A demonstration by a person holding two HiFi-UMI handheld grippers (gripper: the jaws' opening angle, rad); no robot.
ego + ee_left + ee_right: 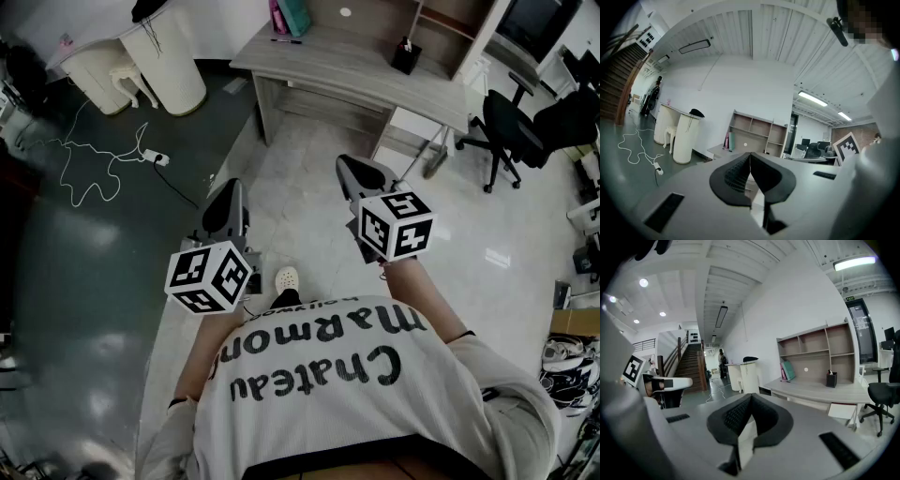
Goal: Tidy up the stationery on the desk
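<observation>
A grey wooden desk [356, 66] with a shelf unit stands well ahead of me, across the floor. On it are a black pen holder [406, 56], pink and teal books [289, 17] standing at its left end, and a dark pen [286, 40] lying flat. My left gripper [228, 202] and right gripper [359, 173] are held side by side over the floor, far short of the desk. Both are shut with nothing between the pads. The right gripper view shows its gripper [751, 395], the desk [820, 392] and the pen holder [830, 379]. The left gripper [750, 154] points at the shelf unit [754, 133].
A black office chair [511, 127] stands right of the desk. A white round stand [173, 56] is at the left, with a white cable and power strip [155, 157] on the dark floor. A staircase [691, 364] rises far off.
</observation>
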